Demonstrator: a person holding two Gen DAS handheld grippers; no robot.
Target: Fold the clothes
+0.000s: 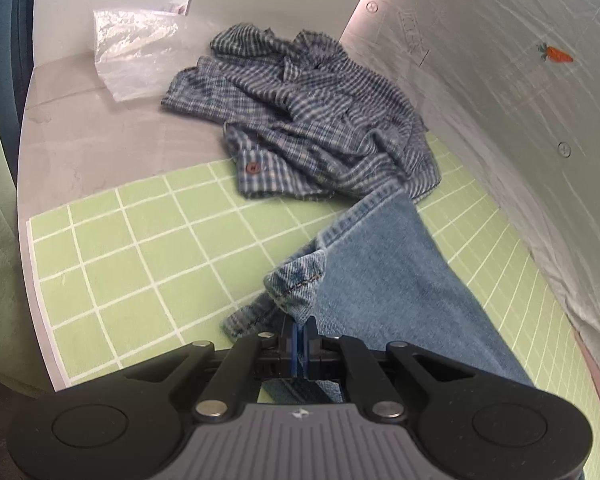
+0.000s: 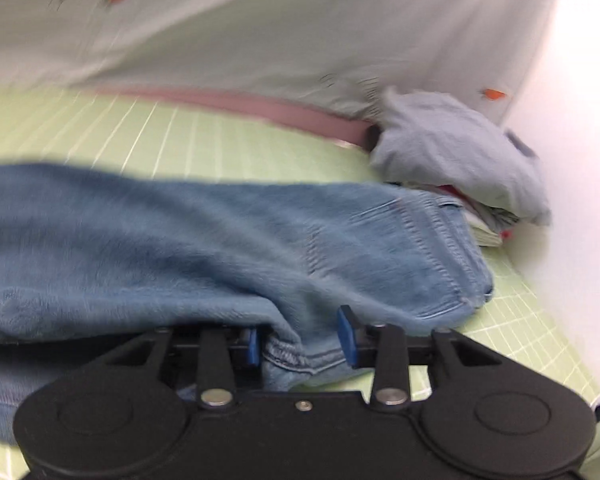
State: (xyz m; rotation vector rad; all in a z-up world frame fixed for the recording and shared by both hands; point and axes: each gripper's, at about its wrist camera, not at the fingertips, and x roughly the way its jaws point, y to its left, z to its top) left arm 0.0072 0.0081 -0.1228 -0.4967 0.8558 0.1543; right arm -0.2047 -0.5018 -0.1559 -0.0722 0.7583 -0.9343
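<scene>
While the jeans (image 1: 384, 280) lie stretched across the green grid mat (image 1: 140, 248), the left gripper (image 1: 300, 330) pinches a folded-over hem corner of the denim, its blue pads pressed together on the fabric. Beyond the jeans' far end, a crumpled blue plaid shirt (image 1: 308, 120) rests partly on the mat and partly on the grey tabletop (image 1: 100, 140), with a clear plastic bag (image 1: 136, 52) further off from the jeans. The right gripper (image 2: 302, 338) has its blue pads (image 2: 346, 336) spread apart, with a fold of the jeans (image 2: 220, 240) bunched between them. Past the waistband, a stack of folded clothes (image 2: 460, 160) topped by a pale blue garment sits near the white printed cloth (image 2: 300, 32).
</scene>
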